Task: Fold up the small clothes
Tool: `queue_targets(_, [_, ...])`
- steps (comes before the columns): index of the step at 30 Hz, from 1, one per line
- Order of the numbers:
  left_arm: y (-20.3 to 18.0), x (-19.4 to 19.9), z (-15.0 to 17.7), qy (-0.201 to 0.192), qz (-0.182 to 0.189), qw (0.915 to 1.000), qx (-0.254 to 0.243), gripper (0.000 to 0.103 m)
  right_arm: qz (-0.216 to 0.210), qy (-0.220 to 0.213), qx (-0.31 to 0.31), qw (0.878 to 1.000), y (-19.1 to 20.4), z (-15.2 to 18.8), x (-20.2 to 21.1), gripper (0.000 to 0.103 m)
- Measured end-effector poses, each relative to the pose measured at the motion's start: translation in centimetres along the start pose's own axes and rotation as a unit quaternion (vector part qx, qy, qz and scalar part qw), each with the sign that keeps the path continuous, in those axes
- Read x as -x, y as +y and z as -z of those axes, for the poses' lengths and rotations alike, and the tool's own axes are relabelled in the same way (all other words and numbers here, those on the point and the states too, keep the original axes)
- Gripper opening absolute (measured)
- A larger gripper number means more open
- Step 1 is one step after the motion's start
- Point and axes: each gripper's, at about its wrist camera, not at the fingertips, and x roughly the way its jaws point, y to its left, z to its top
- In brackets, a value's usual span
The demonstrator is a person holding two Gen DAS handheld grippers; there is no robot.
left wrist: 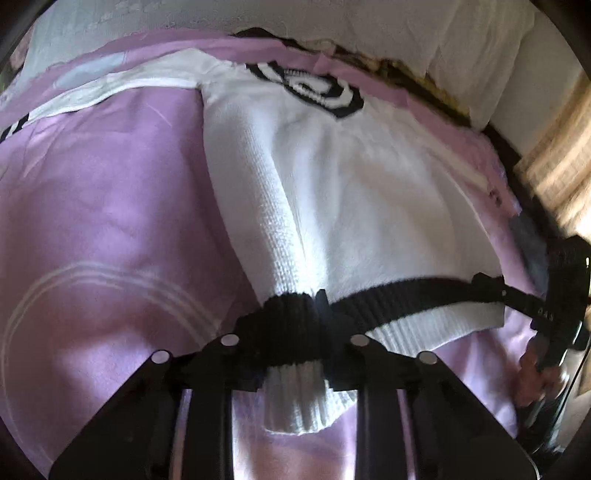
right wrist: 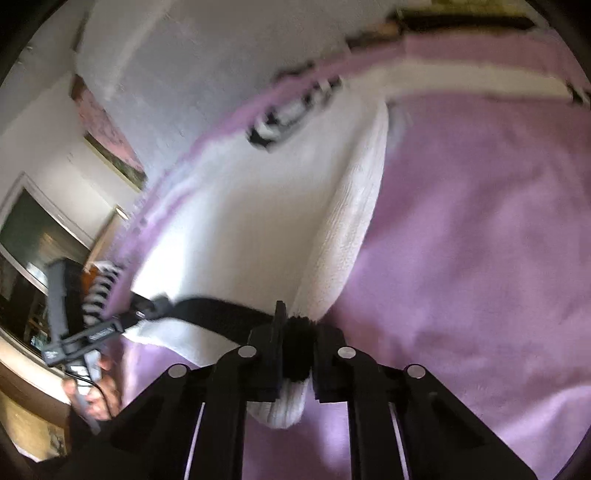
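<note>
A white knit sweater lies flat on a lilac bed sheet. Its black-and-white collar is at the far end. One sleeve stretches out sideways. A black hem band runs along the near edge. My left gripper is shut on one bunched corner of the hem. My right gripper is shut on the other corner. Each wrist view shows the other gripper at the far end of the hem: the right gripper and the left gripper.
White bedding lies beyond the collar against the wall. In the left wrist view the bed's edge runs close along the sweater's right side, with the floor past it. A person's hand holds the left gripper. A framed picture hangs on the wall.
</note>
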Motion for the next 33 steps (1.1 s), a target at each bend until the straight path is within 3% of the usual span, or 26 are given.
queue_targets(2, [0.3,0.5,0.1,-0.004,0.006,0.9999,0.012,0.026,-0.018,0.004,-0.015,1.0,-0.7,-0.2,0.2,0.013])
queue_targets(4, [0.6,1.9,0.2,-0.013,0.008,0.9998,0.015,0.032,-0.003,0.001,0.005,1.0,-0.4,0.0,0.7,0.015])
queue_targets(5, [0.7,2.4,0.4,-0.02,0.005,0.9997,0.012,0.04,0.0,0.0,0.011,1.0,-0.4,0.2,0.8,0.016])
queue_targets(6, [0.9,3.1,0.5,-0.029,-0.009,0.9995,0.007,0.059,0.0,-0.002,0.013,1.0,-0.5,0.5,1.0,0.016])
queue_targets(8, [1.8,4.3,0.2,-0.053,-0.075,0.9957,0.01,0.074,0.002,-0.001,0.011,1.0,-0.7,0.4,1.5,0.019])
queue_targets(14, [5.0,4.7,-1.1,-0.052,-0.13,0.9885,0.056,0.073,0.051,-0.01,0.044,0.998,0.2,0.9,2.2,0.032])
queue_targets(17, [2.8,5.0,-1.6,-0.063,-0.126,0.99,0.012,0.073,0.096,-0.051,0.059,0.992,1.6,-0.3,4.0,0.037])
queue_targets(19, [0.6,4.4,-2.4,-0.071,-0.154,0.9851,-0.03,0.074,0.088,-0.061,0.08,0.991,2.9,-1.6,4.3,0.037])
queue_targets(22, [-0.3,1.6,-3.1,-0.039,-0.178,0.9815,-0.057,0.074,0.084,-0.061,0.11,0.989,4.6,-2.9,3.5,0.042])
queue_targets(24, [0.6,-0.9,-2.8,-0.005,-0.192,0.9799,-0.053,0.081,0.101,-0.043,0.125,0.986,4.8,-3.0,2.0,0.046])
queue_targets(26, [2.0,-0.9,-2.3,-0.022,-0.178,0.983,-0.04,0.088,0.131,-0.014,0.115,0.985,3.3,-2.5,0.0,0.046])
queue_targets(30, [2.9,0.4,-2.6,-0.021,-0.155,0.9875,-0.019,0.087,0.103,-0.022,0.106,0.989,1.8,-2.0,0.7,0.046])
queue_targets(33, [0.9,1.9,-4.0,-0.045,-0.16,0.9854,-0.037,0.085,0.087,-0.036,0.092,0.991,1.5,-3.6,1.9,0.056])
